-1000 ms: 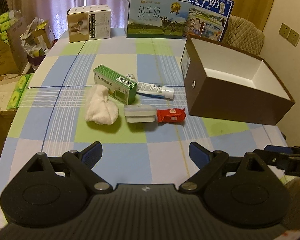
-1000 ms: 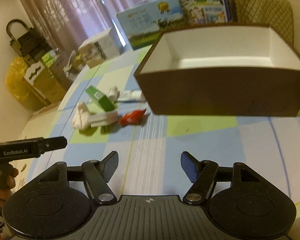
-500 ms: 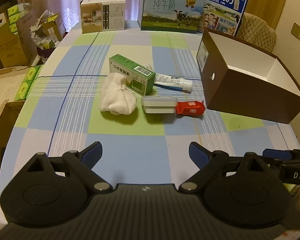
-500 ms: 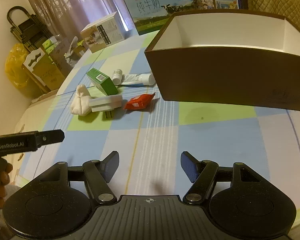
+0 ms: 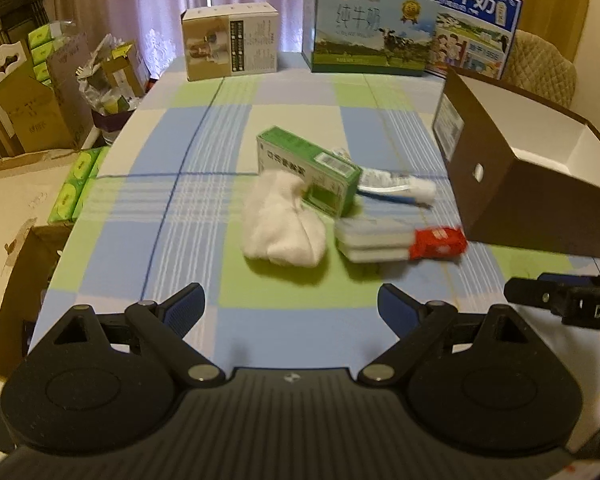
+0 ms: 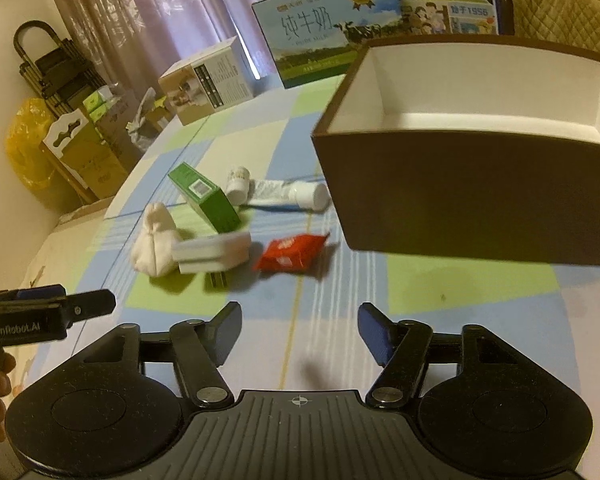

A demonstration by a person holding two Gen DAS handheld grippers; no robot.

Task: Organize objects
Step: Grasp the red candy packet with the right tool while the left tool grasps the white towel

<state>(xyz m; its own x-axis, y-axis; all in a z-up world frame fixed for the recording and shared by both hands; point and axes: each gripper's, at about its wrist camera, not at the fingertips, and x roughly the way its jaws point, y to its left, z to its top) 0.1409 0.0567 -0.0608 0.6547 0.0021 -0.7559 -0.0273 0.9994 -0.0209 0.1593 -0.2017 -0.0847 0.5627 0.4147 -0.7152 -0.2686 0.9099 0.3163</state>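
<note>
Only in the right wrist view is a small white bottle (image 6: 238, 185) seen, behind the green carton (image 6: 205, 197); in the left view it is hidden. Nearest, the left gripper (image 5: 291, 307) and right gripper (image 6: 299, 330) are held low above the checked tablecloth (image 5: 204, 200), jaws spread wide and empty. Beyond them, six loose items are counted left of the one brown box (image 6: 472, 184): a white cloth bundle (image 5: 282, 222), a white case (image 5: 374, 238), a red packet (image 5: 438, 242), the carton, a tube (image 5: 398, 189) and the bottle. Three cartons (image 5: 368, 28) stand farthest.
</note>
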